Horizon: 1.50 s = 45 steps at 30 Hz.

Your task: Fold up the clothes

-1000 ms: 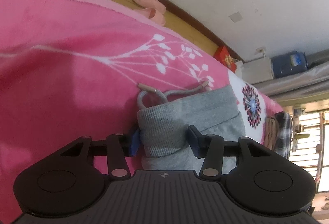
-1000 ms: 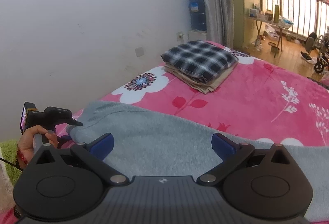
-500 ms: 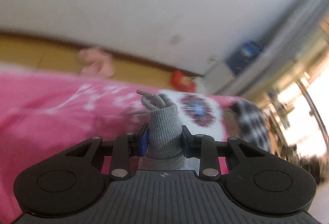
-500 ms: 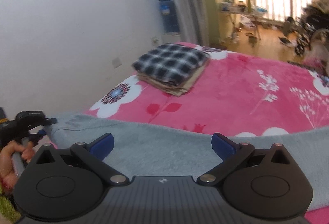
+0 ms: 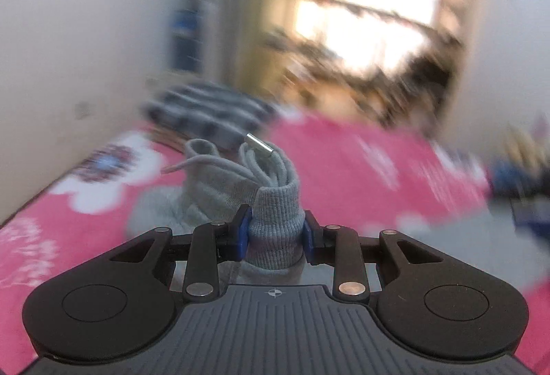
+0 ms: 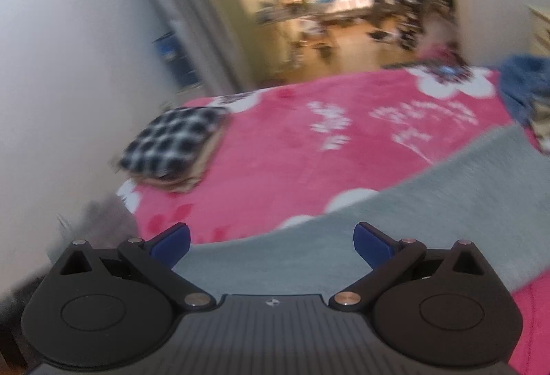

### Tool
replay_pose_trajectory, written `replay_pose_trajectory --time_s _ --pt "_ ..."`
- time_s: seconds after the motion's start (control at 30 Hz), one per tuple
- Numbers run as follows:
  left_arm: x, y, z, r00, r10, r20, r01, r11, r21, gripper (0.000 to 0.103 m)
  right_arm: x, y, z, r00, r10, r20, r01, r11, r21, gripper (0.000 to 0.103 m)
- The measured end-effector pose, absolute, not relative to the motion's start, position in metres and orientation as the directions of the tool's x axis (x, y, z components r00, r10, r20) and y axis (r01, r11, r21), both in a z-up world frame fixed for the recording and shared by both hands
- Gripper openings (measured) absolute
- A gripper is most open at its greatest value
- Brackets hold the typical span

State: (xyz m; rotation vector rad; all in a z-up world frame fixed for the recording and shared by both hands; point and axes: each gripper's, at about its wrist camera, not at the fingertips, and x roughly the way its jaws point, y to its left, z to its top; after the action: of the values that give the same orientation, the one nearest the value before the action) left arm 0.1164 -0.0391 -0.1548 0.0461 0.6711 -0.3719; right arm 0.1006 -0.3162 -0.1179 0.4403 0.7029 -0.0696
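Grey sweatpants lie on the pink flowered blanket. Their ribbed waistband is bunched upright between the blue pads of my left gripper, which press on it while the jaws are opening slightly. The drawstring with its metal tip sticks up above the band. The left wrist view is blurred by motion. In the right wrist view a grey trouser leg stretches across the blanket. My right gripper hovers over it, open wide, with nothing between the pads.
A folded plaid stack sits by the white wall at the left of the bed, also blurred in the left wrist view. A blue garment is heaped at the bed's right edge. A bright balcony doorway lies beyond.
My left gripper closed on the waistband, lifted it off the blanket and rolled, swinging toward the window. My right gripper swept sideways over the grey leg and stayed open.
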Motion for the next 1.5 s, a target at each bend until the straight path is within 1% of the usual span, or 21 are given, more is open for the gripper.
replay_pose_trajectory --time_s 0.03,0.1,0.13,0.2,0.23,0.33,0.43,0.5,0.57,0.6,0.67,0.77,0.87,1.03,1.13,1.17,1.23,1.27,1.33,1.4,1.5 --pt "0.114 -0.056 -0.169 0.665 -0.337 -0.667 0.409 0.911 -0.052 0.038 0.1 -0.322 -0.124 0.756 0.076 -0.65 0.233 0.897 0.375 0.103" --pt "0.109 -0.078 -0.193 0.522 -0.347 -0.779 0.491 0.869 -0.058 0.039 0.1 -0.333 -0.135 0.738 0.069 -0.671 0.274 0.879 0.391 0.103" --pt "0.105 -0.082 -0.198 0.49 -0.353 -0.797 0.514 0.855 -0.063 0.039 0.101 -0.337 -0.139 0.732 0.081 -0.677 0.28 0.869 0.407 0.103" --pt "0.097 -0.077 -0.195 0.489 -0.39 -0.781 0.536 0.84 -0.084 0.044 0.107 -0.339 -0.144 0.73 0.133 -0.671 0.261 0.853 0.453 0.103" --pt "0.095 -0.072 -0.192 0.488 -0.405 -0.773 0.538 0.837 -0.099 0.048 0.111 -0.338 -0.146 0.731 0.166 -0.662 0.238 0.847 0.475 0.103" --pt "0.099 -0.054 -0.182 0.496 -0.425 -0.757 0.492 0.856 -0.158 0.048 0.132 -0.326 -0.155 0.705 0.311 -0.638 0.141 0.819 0.556 0.103" --pt "0.109 -0.035 -0.176 0.517 -0.393 -0.761 0.409 0.894 -0.183 0.049 0.163 -0.308 -0.171 0.646 0.445 -0.62 0.076 0.771 0.633 0.102" --pt "0.118 -0.025 -0.176 0.52 -0.363 -0.773 0.382 0.909 -0.169 0.049 0.186 -0.297 -0.183 0.617 0.484 -0.621 0.059 0.758 0.649 0.095" --pt "0.125 -0.018 -0.177 0.509 -0.355 -0.784 0.387 0.908 -0.16 0.048 0.21 -0.29 -0.199 0.584 0.52 -0.623 0.069 0.733 0.677 0.083" --pt "0.128 -0.017 -0.178 0.505 -0.351 -0.789 0.396 0.906 -0.15 0.049 0.223 -0.287 -0.208 0.567 0.538 -0.623 0.078 0.718 0.692 0.082" --pt "0.134 -0.016 -0.181 0.499 -0.342 -0.796 0.411 0.902 -0.129 0.049 0.243 -0.281 -0.228 0.523 0.561 -0.642 0.119 0.697 0.707 0.078" --pt "0.142 -0.007 -0.189 0.476 -0.33 -0.815 0.389 0.91 -0.141 0.049 0.262 -0.274 -0.249 0.453 0.592 -0.667 0.169 0.677 0.716 0.076" --pt "0.142 0.007 -0.197 0.453 -0.331 -0.828 0.358 0.918 -0.171 0.048 0.267 -0.268 -0.261 0.408 0.629 -0.662 0.19 0.651 0.735 0.075" --pt "0.141 0.026 -0.208 0.422 -0.341 -0.84 0.318 0.923 -0.215 0.048 0.277 -0.268 -0.27 0.408 0.653 -0.638 0.172 0.631 0.756 0.075" --pt "0.14 0.028 -0.209 0.421 -0.345 -0.839 0.328 0.92 -0.213 0.048 0.288 -0.261 -0.271 0.379 0.675 -0.633 0.128 0.639 0.759 0.073" --pt "0.139 0.028 -0.209 0.42 -0.344 -0.84 0.333 0.919 -0.21 0.048 0.291 -0.259 -0.269 0.361 0.686 -0.632 0.107 0.643 0.758 0.064" --pt "0.138 0.028 -0.209 0.42 -0.344 -0.84 0.344 0.917 -0.203 0.048 0.292 -0.251 -0.257 0.35 0.691 -0.632 0.029 0.666 0.745 0.061" --pt "0.138 0.029 -0.21 0.42 -0.344 -0.839 0.346 0.916 -0.203 0.048 0.291 -0.246 -0.249 0.347 0.693 -0.632 -0.015 0.678 0.735 0.057" --pt "0.137 0.033 -0.21 0.419 -0.35 -0.838 0.342 0.916 -0.211 0.048 0.288 -0.24 -0.235 0.342 0.708 -0.618 -0.091 0.679 0.728 0.056" --pt "0.136 0.037 -0.209 0.42 -0.357 -0.834 0.33 0.917 -0.225 0.048 0.283 -0.238 -0.229 0.323 0.725 -0.608 -0.116 0.668 0.735 0.056" --pt "0.138 0.044 -0.21 0.423 -0.368 -0.828 0.3 0.919 -0.255 0.047 0.275 -0.235 -0.24 0.277 0.689 -0.669 -0.063 0.708 0.703 0.055"
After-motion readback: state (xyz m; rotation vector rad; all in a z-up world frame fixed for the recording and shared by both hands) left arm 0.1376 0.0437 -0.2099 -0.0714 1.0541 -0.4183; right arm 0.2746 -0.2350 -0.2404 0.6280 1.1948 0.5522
